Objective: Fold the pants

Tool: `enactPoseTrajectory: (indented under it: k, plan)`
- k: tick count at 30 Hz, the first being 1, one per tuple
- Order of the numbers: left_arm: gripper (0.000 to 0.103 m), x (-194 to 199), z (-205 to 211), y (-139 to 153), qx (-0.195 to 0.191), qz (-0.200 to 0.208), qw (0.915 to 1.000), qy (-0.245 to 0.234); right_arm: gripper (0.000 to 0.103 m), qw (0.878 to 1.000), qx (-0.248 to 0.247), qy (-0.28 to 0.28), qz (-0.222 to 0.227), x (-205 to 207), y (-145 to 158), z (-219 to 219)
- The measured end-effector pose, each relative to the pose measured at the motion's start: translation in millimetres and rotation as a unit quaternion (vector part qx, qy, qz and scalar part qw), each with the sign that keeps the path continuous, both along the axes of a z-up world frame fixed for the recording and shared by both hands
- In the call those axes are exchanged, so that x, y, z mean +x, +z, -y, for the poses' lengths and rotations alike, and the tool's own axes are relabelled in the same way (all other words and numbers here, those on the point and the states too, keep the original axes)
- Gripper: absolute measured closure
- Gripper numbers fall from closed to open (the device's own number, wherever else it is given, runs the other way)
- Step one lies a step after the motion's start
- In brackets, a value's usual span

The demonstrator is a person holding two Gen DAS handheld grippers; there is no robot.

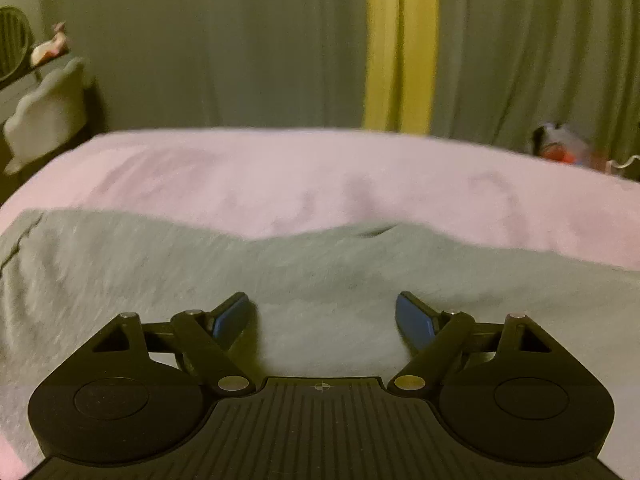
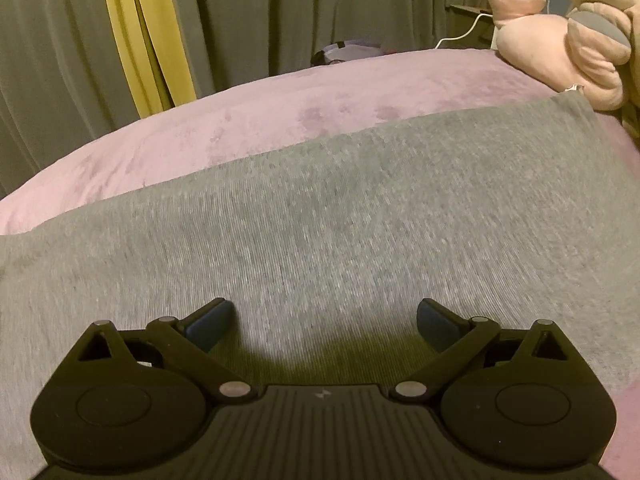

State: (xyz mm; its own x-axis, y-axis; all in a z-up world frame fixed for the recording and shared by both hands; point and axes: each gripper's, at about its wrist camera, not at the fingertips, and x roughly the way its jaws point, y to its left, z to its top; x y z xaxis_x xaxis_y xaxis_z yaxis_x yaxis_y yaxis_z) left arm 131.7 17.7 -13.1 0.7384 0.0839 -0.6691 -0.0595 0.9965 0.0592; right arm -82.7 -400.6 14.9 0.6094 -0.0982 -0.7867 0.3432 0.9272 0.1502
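Pink bedspread (image 2: 248,120) carries grey pants (image 2: 320,220), spread flat, smooth.

A wide bed covered with a soft pink plush blanket (image 1: 320,168) carries everything; its pile is brushed into darker patches in places. Directly on the blanket lie the heather-grey knit pants (image 2: 320,216), spread flat across the near part of the bed, their far edge running across the pink cover with bare blanket beyond it; in the left wrist view the same pants (image 1: 160,264) show a slight dip in that far edge. Beyond the pants' far right corner, a pale pink and grey stuffed toy (image 2: 560,40) rests on the blanket at the bed's edge.
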Motion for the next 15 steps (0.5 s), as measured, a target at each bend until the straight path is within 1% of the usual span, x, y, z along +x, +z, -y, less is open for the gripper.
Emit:
enactPoseTrajectory:
  k: [1, 2, 4, 5, 6, 7, 8, 9, 10, 11, 13, 14, 15]
  plan:
    - [0.017, -3, 11, 5, 0.002, 0.011, 0.9997, -0.02, 0.004, 1.0, 0.0, -0.002, 0.003, 1, -1, 0]
    - [0.014, -3, 25, 9, 0.007, 0.019, 0.9989, -0.042, 0.004, 1.0, 0.0, -0.003, 0.005, 2, -1, 0]
    - [0.01, -4, 52, 11, 0.027, 0.028, 0.9957, -0.084, 0.004, 1.0, -0.001, -0.003, 0.007, 2, -2, 1]
    - [0.01, -3, 64, 9, 0.034, 0.024, 0.9939, -0.102, 0.004, 1.0, 0.0, -0.003, 0.008, 2, -2, 1]
    - [0.01, -5, 82, 4, 0.041, 0.012, 0.9922, -0.117, 0.004, 1.0, 0.001, -0.003, 0.009, 2, -2, 2]
    - [0.009, 0, 92, -5, 0.051, -0.006, 0.9911, -0.122, 0.004, 1.0, 0.002, -0.004, 0.01, 2, -2, 2]
    - [0.007, 8, 98, -17, 0.069, -0.031, 0.9905, -0.115, 0.004, 1.0, 0.003, -0.004, 0.011, 2, -3, 3]
    - [0.004, 13, 101, -24, 0.076, -0.042, 0.991, -0.102, 0.003, 1.0, 0.003, -0.005, 0.012, 2, -3, 3]
    - [0.0, 14, 97, -27, 0.068, -0.037, 0.9933, -0.087, 0.003, 1.0, 0.003, -0.006, 0.013, 2, -3, 3]
    - [0.0, 16, 93, -27, 0.049, -0.038, 0.9952, -0.075, 0.004, 1.0, 0.003, -0.007, 0.014, 2, -3, 3]
    - [0.001, 17, 85, -24, 0.028, -0.05, 0.996, -0.068, 0.003, 1.0, 0.001, -0.008, 0.016, 2, -4, 3]
    - [0.001, 16, 78, -21, 0.026, -0.049, 0.9964, -0.064, 0.004, 1.0, 0.0, -0.008, 0.018, 2, -4, 3]
    - [0.001, 18, 72, -20, 0.032, -0.046, 0.9968, -0.056, 0.004, 1.0, -0.001, -0.009, 0.019, 1, -4, 3]
